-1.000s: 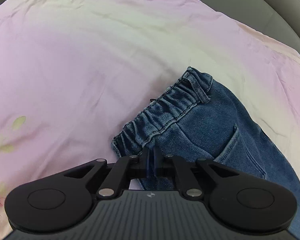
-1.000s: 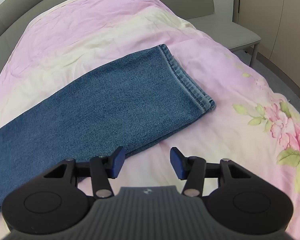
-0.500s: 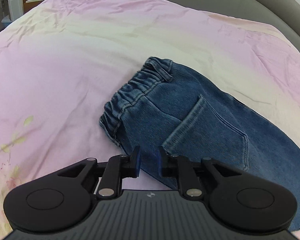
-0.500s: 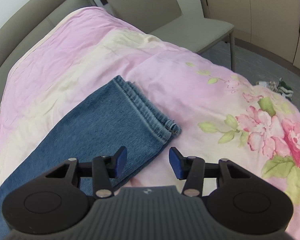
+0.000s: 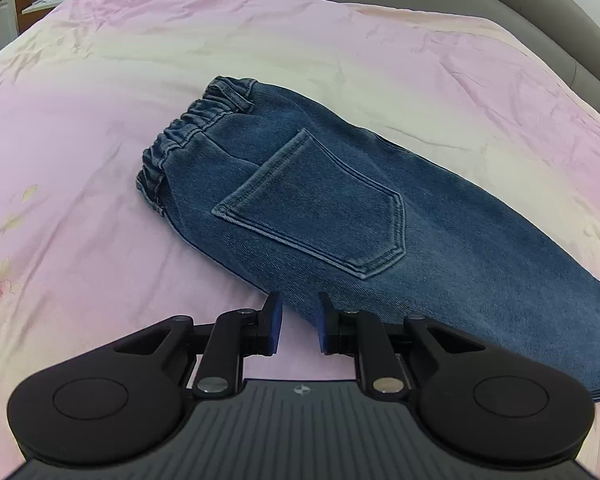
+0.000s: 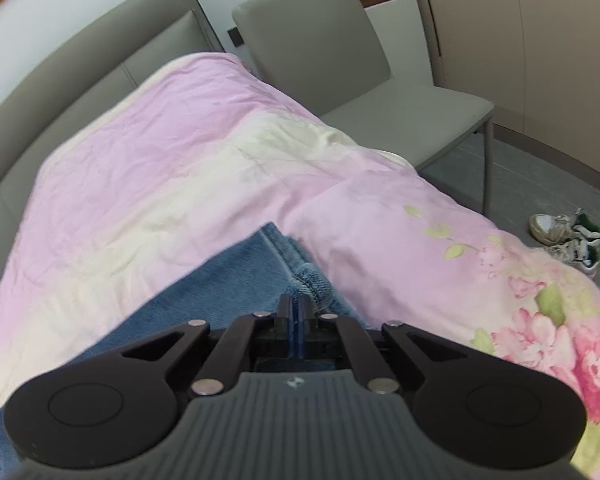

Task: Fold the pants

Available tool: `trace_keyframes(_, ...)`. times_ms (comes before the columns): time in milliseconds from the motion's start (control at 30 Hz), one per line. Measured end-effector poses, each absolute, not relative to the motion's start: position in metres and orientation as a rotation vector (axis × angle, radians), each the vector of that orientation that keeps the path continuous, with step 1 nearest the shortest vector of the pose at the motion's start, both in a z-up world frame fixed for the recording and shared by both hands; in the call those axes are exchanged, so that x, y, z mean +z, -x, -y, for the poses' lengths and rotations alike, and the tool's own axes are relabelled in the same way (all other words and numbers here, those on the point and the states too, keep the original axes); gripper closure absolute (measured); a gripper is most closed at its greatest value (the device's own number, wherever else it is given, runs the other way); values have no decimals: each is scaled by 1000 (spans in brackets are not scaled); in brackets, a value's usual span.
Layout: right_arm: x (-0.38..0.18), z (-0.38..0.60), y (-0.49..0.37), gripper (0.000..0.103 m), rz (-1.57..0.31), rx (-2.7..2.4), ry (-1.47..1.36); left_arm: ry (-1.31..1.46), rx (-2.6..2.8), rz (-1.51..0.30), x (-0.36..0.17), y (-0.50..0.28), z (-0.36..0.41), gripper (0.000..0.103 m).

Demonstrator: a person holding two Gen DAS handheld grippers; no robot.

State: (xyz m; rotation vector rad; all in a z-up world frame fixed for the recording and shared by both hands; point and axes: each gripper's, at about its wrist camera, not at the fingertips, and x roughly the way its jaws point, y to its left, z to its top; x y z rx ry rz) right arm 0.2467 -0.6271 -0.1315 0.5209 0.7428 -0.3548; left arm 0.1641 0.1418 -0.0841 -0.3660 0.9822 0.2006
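Observation:
Blue denim pants lie folded lengthwise on a pink bed cover, elastic waistband at the far left, back pocket facing up. My left gripper is open and empty, just off the pants' near edge below the pocket. In the right wrist view the leg end of the pants runs toward me. My right gripper is shut on the hem corner of the pants, which bunches up just ahead of the fingers.
A grey headboard lines the far side of the bed. A grey chair stands beside the bed at the right. Sneakers lie on the floor beyond the bed edge. The cover has a floral print near the right side.
My left gripper let go of the waistband, opened and drew back along the pants toward the pocket. My right gripper moved to the hem corner and shut on it.

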Motion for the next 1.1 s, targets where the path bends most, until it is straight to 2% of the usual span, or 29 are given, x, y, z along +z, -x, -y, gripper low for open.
trace_keyframes(233, -197, 637, -238, 103, -894, -423, -547, 385, 162, -1035, -98, -148, -130, 84)
trace_keyframes(367, -194, 637, -234, 103, -881, -387, -545, 351, 89, -1061, -105, -141, -114, 83)
trace_keyframes(433, -184, 634, -227, 95, -872, -373, -500, 284, 23, -1072, -105, -137, -98, 81)
trace_keyframes(500, -175, 626, -220, 77, -866, -322, -461, 191, -25, -1071, -107, -133, -79, 74)
trace_keyframes(533, -171, 621, -215, 74, -860, -295, -449, 138, -42, -1069, -110, -132, -68, 72)
trace_keyframes(767, -172, 560, -201, 73, -893, -119, -402, -39, -99, -994, -133, -135, -14, 53)
trace_keyframes(933, -177, 511, -205, 73, -915, -14, -337, -169, -21, -914, -144, -146, 11, 48)
trace_keyframes(967, -177, 504, -206, 73, -920, 3, -331, -215, -5, -901, -146, -149, 15, 48)
trace_keyframes(1033, -175, 491, -205, 73, -923, 35, -314, -248, -4, -867, -142, -151, 19, 58)
trace_keyframes(1067, -173, 484, -204, 73, -923, 54, -301, -232, -5, -843, -136, -150, 18, 66)
trace_keyframes(1100, -172, 479, -205, 73, -923, 68, -286, -209, -9, -827, -129, -148, 17, 80)
